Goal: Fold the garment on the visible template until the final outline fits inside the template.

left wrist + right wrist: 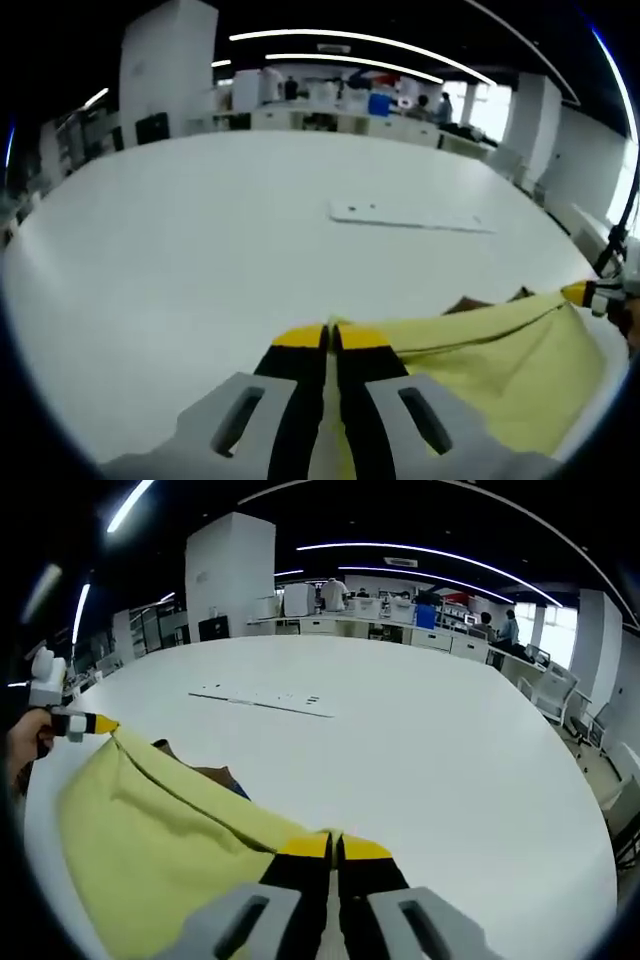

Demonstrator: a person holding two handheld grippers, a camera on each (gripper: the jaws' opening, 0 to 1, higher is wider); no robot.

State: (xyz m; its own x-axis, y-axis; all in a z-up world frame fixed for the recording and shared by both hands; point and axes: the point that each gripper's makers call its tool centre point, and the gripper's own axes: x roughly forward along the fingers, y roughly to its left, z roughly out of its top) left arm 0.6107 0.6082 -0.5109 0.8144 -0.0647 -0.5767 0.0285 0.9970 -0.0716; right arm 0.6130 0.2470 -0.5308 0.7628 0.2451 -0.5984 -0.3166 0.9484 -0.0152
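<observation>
Between the pressed-together jaws of the left gripper [331, 338] and of the right gripper [334, 846], each pinching an edge, a yellow garment [150, 845] hangs stretched above the white table [230, 230].

A pale yellow garment [150, 830] hangs stretched above a wide white table [430, 770], held at two corners. The right gripper [331, 846], its yellow-tipped black jaws pressed together, pinches the near edge of the cloth at the bottom of the right gripper view. At far left, the left gripper [95, 723] grips the opposite corner, a hand [25, 742] behind it. A brown patch [205, 772] with a sliver of blue (too little visible to identify) shows past the garment's upper edge. A flat white panel [262, 699] lies farther back on the table. Beyond it, people stand among desks under long ceiling lights.
</observation>
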